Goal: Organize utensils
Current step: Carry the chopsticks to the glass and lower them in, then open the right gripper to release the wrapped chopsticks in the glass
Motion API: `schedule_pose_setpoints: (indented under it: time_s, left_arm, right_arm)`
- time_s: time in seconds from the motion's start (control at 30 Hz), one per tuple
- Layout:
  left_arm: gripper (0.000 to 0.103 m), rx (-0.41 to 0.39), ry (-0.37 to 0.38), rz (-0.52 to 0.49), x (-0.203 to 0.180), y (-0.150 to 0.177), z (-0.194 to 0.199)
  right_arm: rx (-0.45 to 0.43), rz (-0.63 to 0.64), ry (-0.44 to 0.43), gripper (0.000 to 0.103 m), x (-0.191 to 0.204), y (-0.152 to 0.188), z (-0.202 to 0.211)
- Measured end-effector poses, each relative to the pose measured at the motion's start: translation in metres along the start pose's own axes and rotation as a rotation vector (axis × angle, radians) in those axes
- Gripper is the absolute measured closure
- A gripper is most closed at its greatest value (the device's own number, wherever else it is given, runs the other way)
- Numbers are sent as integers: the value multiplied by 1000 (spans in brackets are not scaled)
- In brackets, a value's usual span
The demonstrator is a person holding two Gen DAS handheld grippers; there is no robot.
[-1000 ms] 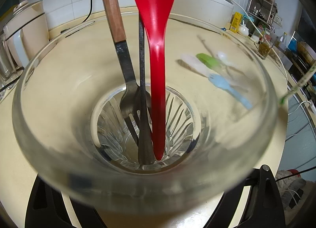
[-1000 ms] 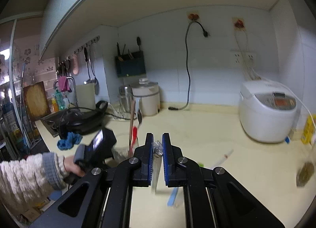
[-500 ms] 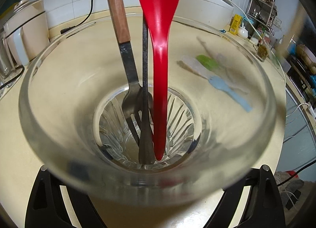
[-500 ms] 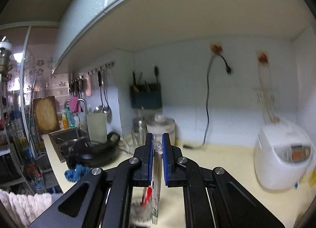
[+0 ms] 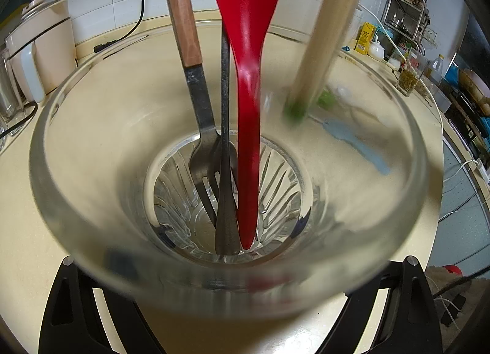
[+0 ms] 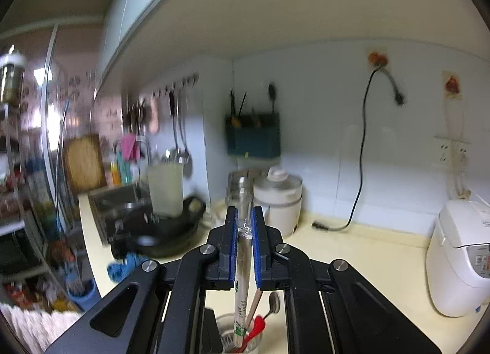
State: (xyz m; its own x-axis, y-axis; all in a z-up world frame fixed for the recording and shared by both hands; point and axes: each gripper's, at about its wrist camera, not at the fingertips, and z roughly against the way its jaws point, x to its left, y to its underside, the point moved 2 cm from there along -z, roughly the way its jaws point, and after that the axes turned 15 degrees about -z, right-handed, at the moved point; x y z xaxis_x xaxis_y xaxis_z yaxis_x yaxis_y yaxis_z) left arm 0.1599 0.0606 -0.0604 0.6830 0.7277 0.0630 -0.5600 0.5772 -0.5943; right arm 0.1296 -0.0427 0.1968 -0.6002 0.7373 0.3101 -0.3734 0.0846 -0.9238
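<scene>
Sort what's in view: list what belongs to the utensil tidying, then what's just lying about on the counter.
In the job:
- glass cup, between the left gripper fingers
- wooden-handled fork, dark spoon and red spoon in the cup
- wrapped chopsticks, clamped in the right gripper above the cup
- blue utensil on the counter

Lying about:
- rice cooker
- white pot
- black power cord

A home kitchen. A cream countertop [image 6: 361, 249] runs along a white tiled wall, with a white rice cooker [image 6: 459, 259] at the right of the frame. A row of hanging ladles [image 6: 177, 127] and a sink [image 6: 113, 200] sit at left center, with a wall-mounted utensil holder [image 6: 253, 136] in the middle.
</scene>
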Motion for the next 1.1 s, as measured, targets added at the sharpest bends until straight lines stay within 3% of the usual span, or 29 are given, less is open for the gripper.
schedule_pose_setpoints:
  time_s: [0.13,0.23,0.37,0.73,0.97,1.1]
  left_arm:
    - [11,-1,2,1,1,0,0]
    - [11,2,-3,-3,0,-1,0]
    - [11,3,-4,-4,-1,-1,0]
    - [11,6,-10,-7,-2,0,1]
    - [11,10,-16,-13,-4,-1,1]
    - [11,10,-15,-12,-5,-3,-1]
  right_arm:
    - [111,30,10,91,6,20,-27]
    - [124,37,32,82,8,28,-36]
    - [105,10,52,74,6,28,-35]
    - [-12,-100,124,73,-34,38,28]
    - [26,-276,271,73,-104,92,75]
    - [96,-412,430,73,-159,148,103]
